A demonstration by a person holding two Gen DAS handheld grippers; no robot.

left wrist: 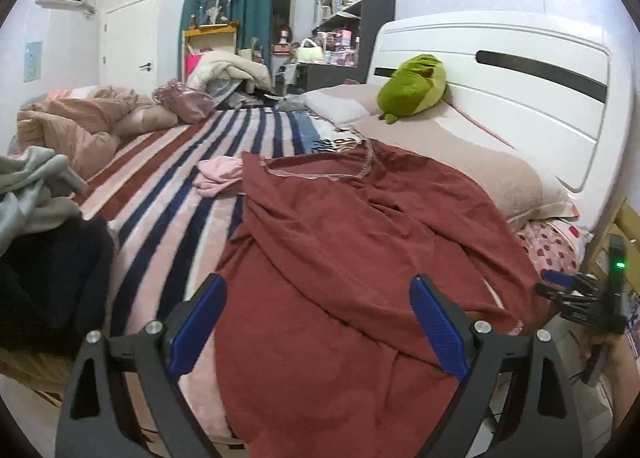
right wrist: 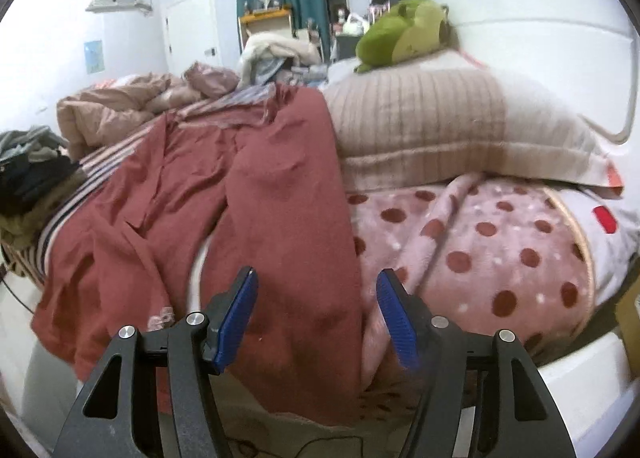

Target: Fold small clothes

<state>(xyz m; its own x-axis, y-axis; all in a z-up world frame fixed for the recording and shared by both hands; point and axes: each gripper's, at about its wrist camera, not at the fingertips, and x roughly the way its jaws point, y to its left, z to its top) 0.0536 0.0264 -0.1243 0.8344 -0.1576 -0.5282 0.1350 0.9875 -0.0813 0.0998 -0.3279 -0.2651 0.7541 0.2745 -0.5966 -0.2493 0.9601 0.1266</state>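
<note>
You are holding both the left gripper (left wrist: 318, 322) and the right gripper (right wrist: 316, 316) with fingers spread, gripping nothing, above the red garment (left wrist: 352, 242) lying on the bed (left wrist: 168, 194).

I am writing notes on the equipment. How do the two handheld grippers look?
Both the left gripper and the right gripper have black angular frames with cutouts, silver round bolts and ribbed blue finger pads. The right one shows a small green light from the side.

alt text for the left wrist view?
A rust-red garment lies spread and wrinkled on a striped blanket, with the open left gripper above its near edge, holding nothing. A green plush toy sits by the headboard.
</note>
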